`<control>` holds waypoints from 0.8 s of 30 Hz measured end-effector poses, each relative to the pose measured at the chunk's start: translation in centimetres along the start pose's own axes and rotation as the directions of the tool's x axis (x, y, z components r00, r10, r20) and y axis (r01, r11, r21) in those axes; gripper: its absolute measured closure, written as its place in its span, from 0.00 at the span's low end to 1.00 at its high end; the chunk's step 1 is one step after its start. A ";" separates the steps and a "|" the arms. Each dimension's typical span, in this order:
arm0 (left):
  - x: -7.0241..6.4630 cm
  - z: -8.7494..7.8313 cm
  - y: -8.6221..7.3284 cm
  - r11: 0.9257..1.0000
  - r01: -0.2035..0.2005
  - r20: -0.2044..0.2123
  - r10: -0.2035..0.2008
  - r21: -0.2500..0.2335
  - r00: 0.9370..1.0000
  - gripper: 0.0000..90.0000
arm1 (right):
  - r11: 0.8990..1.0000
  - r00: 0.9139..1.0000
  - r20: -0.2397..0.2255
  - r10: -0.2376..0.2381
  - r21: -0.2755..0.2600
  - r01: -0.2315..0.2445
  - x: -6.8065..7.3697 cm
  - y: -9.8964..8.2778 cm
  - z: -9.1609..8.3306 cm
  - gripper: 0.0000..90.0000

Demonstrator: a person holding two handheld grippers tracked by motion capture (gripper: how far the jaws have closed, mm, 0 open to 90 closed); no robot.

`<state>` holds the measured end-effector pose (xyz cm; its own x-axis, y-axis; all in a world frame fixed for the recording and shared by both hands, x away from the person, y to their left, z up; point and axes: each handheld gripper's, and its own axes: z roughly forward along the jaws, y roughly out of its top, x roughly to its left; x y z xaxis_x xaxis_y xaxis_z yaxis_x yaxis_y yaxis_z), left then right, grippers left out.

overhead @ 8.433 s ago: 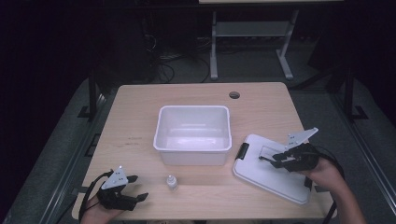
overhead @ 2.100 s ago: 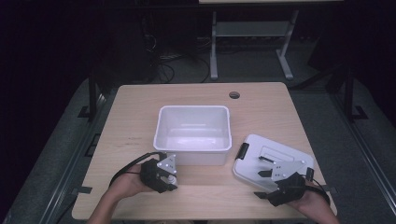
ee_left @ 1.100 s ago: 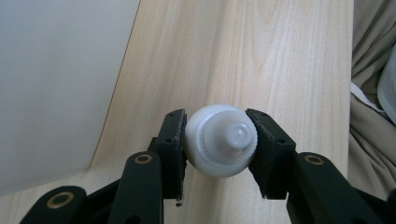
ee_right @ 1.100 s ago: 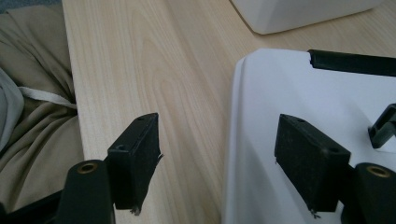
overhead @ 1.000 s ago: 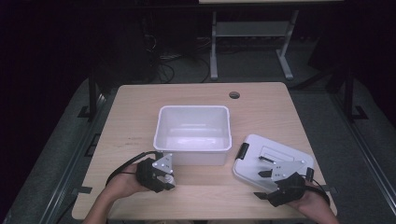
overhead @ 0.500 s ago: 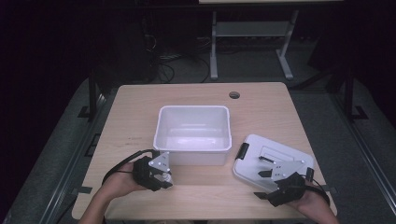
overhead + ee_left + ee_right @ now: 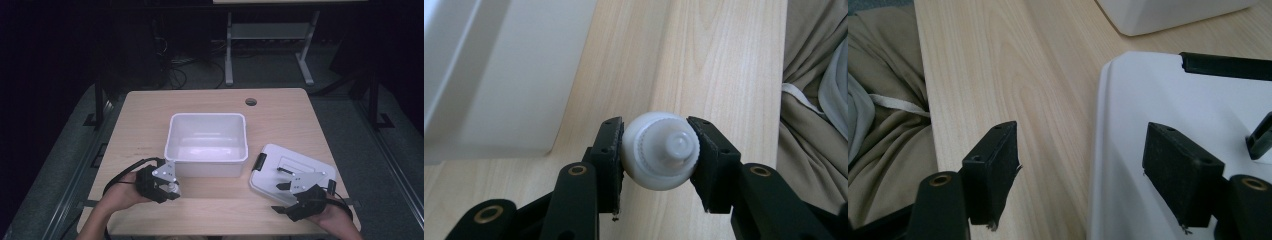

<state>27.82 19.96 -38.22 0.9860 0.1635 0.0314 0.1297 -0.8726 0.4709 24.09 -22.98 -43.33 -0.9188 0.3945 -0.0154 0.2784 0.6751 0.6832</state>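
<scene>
My left claw [image 7: 659, 155] is clamped on the small white bottle [image 7: 659, 157], one pad on each side of its round body, so the ribbed cap faces back along the jaws toward me. I grip it across the widest part because a smooth round thing would, I judge, slip out if pinched nearer an end. From the high view the bottle [image 7: 172, 186] sits in that claw [image 7: 170, 184] just in front of the near wall of the white tub [image 7: 206, 127], over the counter [image 7: 145, 115]; whether it is lifted clear of the wood or resting on it I cannot tell. I hold it close to the tub since dropping it inside looks like the job in hand, and the tub stands open-topped for that. The lid [image 7: 272, 172], white with black latches, lies flat on the counter to the right of the tub, out of the way of the opening. My right claw [image 7: 1083, 180] stands apart with nothing between its pads, one jaw over bare wood and the other over the lid's [image 7: 1158, 115] near edge, poised, I think, to take the lid once the bottle is in.
</scene>
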 end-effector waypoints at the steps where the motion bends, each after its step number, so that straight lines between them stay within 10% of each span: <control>1: 0.0 -0.2 0.0 1.000 0.002 0.000 -0.002 -0.007 1.000 0.66 | 1.000 1.000 0.000 0.000 0.000 0.000 0.0 0.0 0.0 0.33; 24: 0.2 -3.5 0.6 1.000 -0.019 -0.018 0.019 -0.009 1.000 0.66 | 1.000 1.000 0.014 0.016 -0.006 -0.015 0.0 0.1 0.1 0.26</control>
<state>27.73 21.04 -34.87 0.9863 0.1550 0.0560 0.1098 -0.8715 0.4780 24.15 -22.81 -43.32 -0.9105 0.4133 -0.0147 0.2910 0.6654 0.6875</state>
